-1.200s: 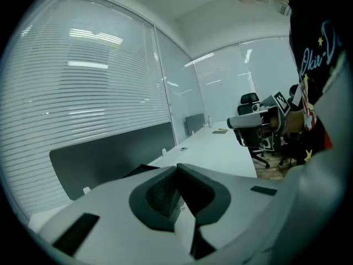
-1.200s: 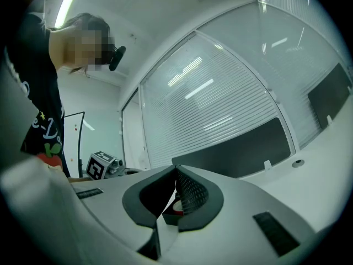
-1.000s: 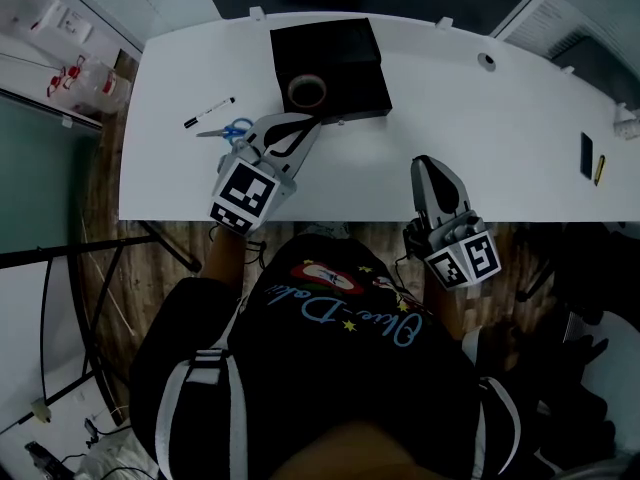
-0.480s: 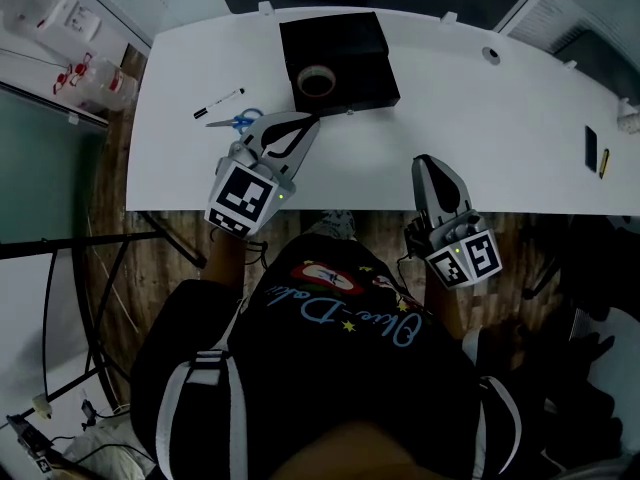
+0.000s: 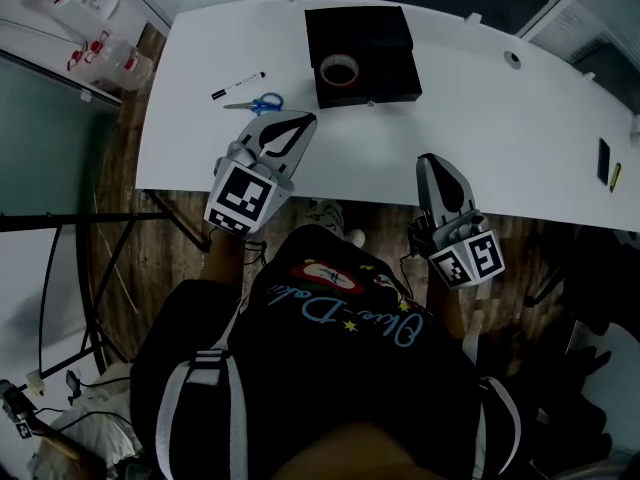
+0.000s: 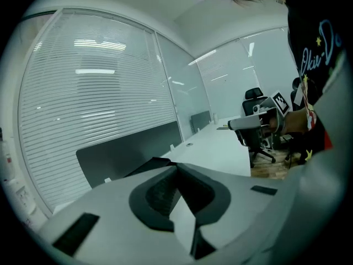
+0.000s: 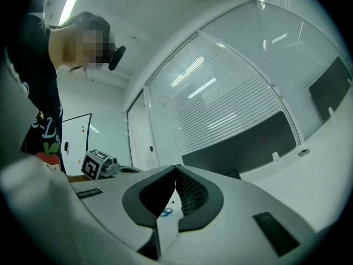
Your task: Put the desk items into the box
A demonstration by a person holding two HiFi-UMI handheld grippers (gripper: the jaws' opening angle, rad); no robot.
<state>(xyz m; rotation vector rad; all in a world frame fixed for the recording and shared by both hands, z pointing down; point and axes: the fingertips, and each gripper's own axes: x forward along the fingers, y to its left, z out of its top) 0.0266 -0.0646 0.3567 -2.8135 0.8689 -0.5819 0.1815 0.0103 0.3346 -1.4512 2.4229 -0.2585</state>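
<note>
One marker (image 5: pixel 238 86) and one pair of scissors (image 5: pixel 256 104) lay on the tabletop (image 5: pixel 480 138) beside one box (image 5: pixel 365 28) holding one tape roll (image 5: pixel 339 69). The left gripper (image 5: pixel 305 120) and right gripper (image 5: pixel 432 160) had their jaws together, empty.

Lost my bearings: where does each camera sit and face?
Head view: on the head, steeply down at desk, black box, torso, left gripper, right gripper.
Left gripper view: along its shut fingers, over the desk toward right gripper, torso.
Right gripper view: along its shut fingers toward scissors; left gripper at left.
Shared: each gripper view sees the other.
</note>
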